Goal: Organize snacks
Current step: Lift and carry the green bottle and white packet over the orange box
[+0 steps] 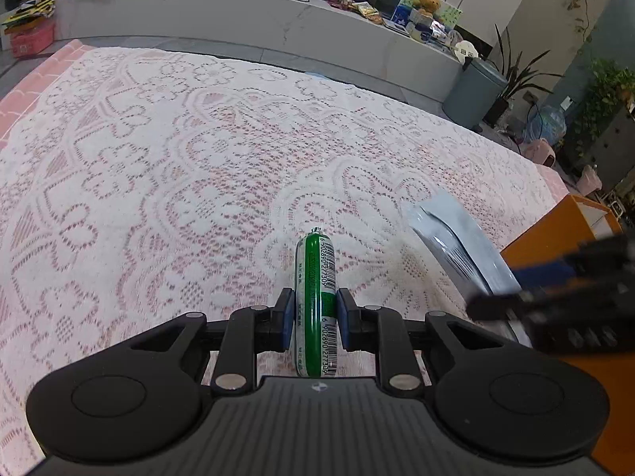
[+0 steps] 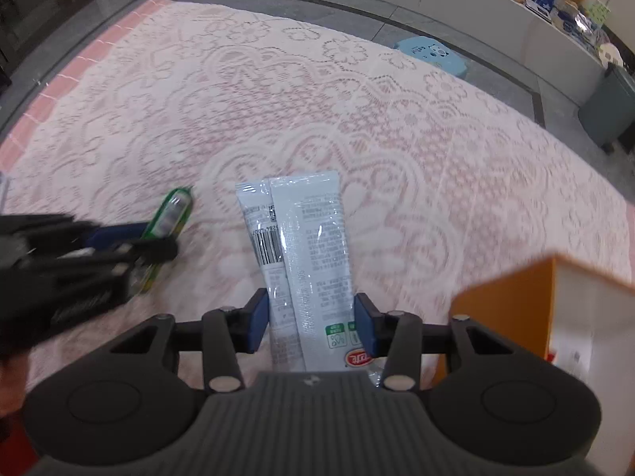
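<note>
The left gripper (image 1: 316, 319) is clamping a green sausage stick (image 1: 316, 301) across its middle, the blue pads pressing on both sides of the plastic casing, and is carrying it above the lace tablecloth (image 1: 166, 166) with the stick pointing forward along the fingers. That sausage is looking light and fairly firm, though its glossy skin is probably slippery, so a mid-body hold like this one seems the safest. The right gripper (image 2: 312, 319) is squeezing a flat pale snack pouch (image 2: 305, 254) by its lower part, the sealed top end sticking out ahead; the pouch is appearing thin, soft and crinkly, likely to flex or slide if held only by an edge. Both grippers are hanging side by side over the table, angled downward, each one showing blurred in the other's view. An orange box (image 2: 512, 301) is sitting just right of the right gripper, probably the place for the snacks.
</note>
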